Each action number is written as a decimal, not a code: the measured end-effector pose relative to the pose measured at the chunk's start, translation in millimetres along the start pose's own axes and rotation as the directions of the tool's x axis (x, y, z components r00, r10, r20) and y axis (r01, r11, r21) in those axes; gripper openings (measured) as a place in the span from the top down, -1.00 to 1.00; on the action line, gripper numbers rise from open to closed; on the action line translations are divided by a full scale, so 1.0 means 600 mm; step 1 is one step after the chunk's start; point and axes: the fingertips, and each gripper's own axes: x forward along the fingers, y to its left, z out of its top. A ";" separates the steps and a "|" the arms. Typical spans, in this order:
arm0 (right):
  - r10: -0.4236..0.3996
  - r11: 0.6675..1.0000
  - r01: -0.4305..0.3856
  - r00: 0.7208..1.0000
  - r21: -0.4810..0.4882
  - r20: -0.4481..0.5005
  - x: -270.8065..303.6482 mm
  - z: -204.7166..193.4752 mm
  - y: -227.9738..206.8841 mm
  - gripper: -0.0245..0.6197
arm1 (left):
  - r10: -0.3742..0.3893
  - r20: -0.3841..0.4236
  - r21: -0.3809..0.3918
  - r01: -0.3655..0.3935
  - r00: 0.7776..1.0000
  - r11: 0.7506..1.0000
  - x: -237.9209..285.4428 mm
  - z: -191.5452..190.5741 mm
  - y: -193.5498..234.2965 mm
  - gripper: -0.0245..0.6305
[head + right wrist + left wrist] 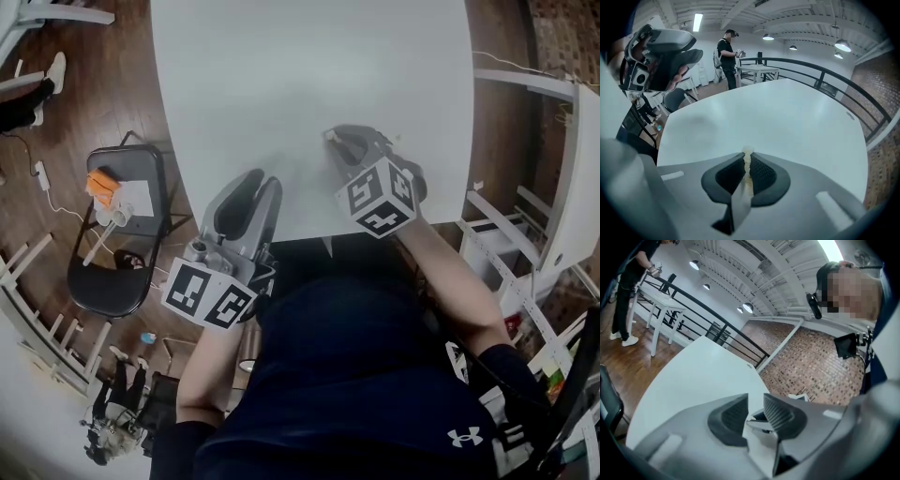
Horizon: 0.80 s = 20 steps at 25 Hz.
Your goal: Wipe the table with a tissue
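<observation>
A dark wood floor [98, 89] carries a black folding chair [105, 281] and, farther off, white side tables [757, 70] along a black railing [825, 70]. Behind the railing stands a red brick wall [811, 366]. A fluorescent strip [697, 21] and round lamps [843, 45] light the white beamed ceiling [787, 16].

You stand in a loft-style studio: a white worktop [309, 94] on wood flooring [103, 84], ringed by a black railing [820, 70], a brick wall [811, 366] and lamps [842, 44] under white ceiling beams [764, 263].
</observation>
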 end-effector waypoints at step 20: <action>-0.019 0.999 0.018 1.000 0.040 0.024 -0.044 -0.066 -0.043 0.84 | -0.032 -0.017 0.018 0.032 0.999 0.999 0.039 -0.023 -0.066 0.61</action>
